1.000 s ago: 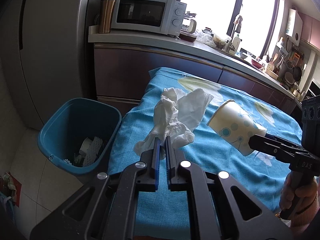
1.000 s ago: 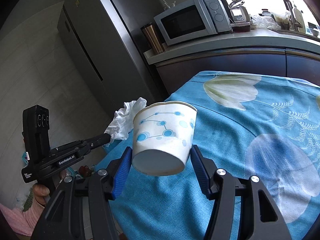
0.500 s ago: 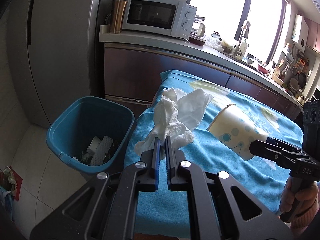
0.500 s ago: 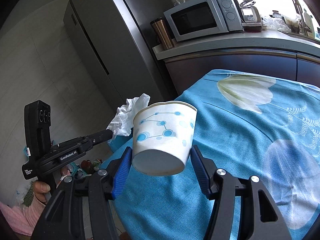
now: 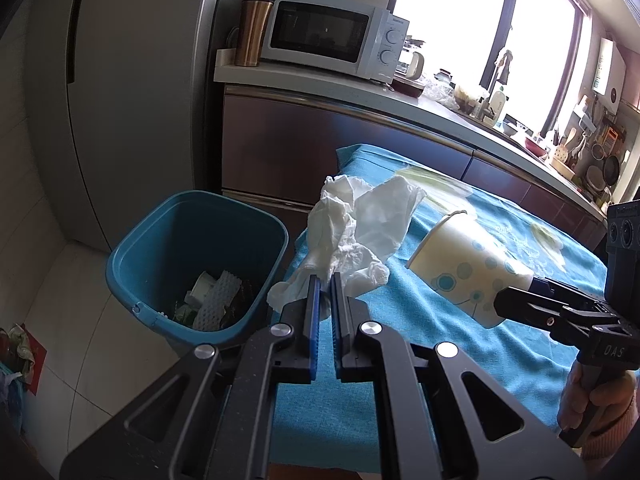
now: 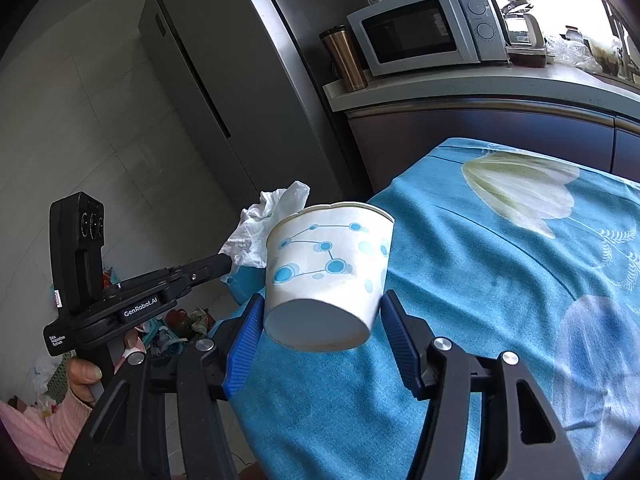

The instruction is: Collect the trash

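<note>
Since a second ago both my grippers have slid sideways toward the bin [image 5: 148,240], which now sits larger and nearer the middle of the left wrist view, with more of the fridge [image 5: 132,80] showing beside it. My left gripper [image 5: 325,280] has its blue pads pressed together on a crumpled white tissue [image 5: 356,224], which bunches up above the fingertips, over the left edge of the blue flowered tablecloth [image 5: 420,320] and just right of the bin's rim. My right gripper [image 6: 322,316] is clamped on the paper cup [image 6: 328,264], one pad on each side near its base, the cup tilted with its mouth pointing away from me, held above the cloth. The blue bin stands on the floor by the table corner, already holding white scraps. A microwave [image 5: 328,36] and a copper tumbler [image 5: 252,30] sit on the counter behind
</note>
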Action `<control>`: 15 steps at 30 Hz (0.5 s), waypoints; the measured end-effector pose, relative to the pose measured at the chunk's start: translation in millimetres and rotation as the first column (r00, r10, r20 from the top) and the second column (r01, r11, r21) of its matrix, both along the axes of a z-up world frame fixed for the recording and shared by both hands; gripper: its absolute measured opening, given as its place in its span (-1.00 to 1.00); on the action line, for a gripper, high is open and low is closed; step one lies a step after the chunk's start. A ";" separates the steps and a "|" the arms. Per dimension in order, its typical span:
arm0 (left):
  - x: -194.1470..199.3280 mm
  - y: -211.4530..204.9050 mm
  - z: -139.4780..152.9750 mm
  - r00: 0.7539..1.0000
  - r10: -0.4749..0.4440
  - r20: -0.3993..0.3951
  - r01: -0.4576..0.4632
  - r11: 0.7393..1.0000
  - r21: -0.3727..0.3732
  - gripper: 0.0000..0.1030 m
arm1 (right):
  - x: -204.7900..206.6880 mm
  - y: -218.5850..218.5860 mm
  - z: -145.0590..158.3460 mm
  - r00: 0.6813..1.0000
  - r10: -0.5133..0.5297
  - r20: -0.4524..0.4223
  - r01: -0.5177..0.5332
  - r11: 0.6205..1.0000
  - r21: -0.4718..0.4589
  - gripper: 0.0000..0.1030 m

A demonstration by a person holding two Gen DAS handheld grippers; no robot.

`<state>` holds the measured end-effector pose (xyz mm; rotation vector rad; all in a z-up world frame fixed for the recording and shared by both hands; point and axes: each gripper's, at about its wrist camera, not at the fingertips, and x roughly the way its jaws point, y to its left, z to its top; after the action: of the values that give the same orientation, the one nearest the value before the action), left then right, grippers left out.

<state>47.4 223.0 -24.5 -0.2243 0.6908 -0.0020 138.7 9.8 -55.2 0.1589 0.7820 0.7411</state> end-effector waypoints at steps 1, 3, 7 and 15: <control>-0.4 1.2 -0.2 1.000 0.003 0.000 -0.003 1.000 0.000 -0.89 | 0.3 1.2 0.0 1.000 0.004 0.001 -0.004 1.000 -0.002 0.12; -1.7 3.2 -0.2 1.000 0.009 0.000 -0.009 1.000 0.000 -0.89 | 0.9 2.9 0.3 1.000 0.011 0.001 -0.011 1.000 -0.005 0.12; -4.0 7.0 0.1 1.000 0.024 0.000 -0.024 1.000 -0.002 -0.89 | 2.7 7.4 0.7 1.000 0.025 0.003 -0.025 1.000 -0.012 0.12; -5.8 16.8 -0.7 0.999 0.046 0.003 -0.046 0.999 -0.005 -0.89 | 3.3 18.8 1.3 0.999 0.049 0.007 -0.049 0.999 -0.023 0.12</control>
<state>41.7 239.8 -25.2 -0.2452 0.6829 0.0402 141.9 28.5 -53.8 0.1163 0.7891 0.7787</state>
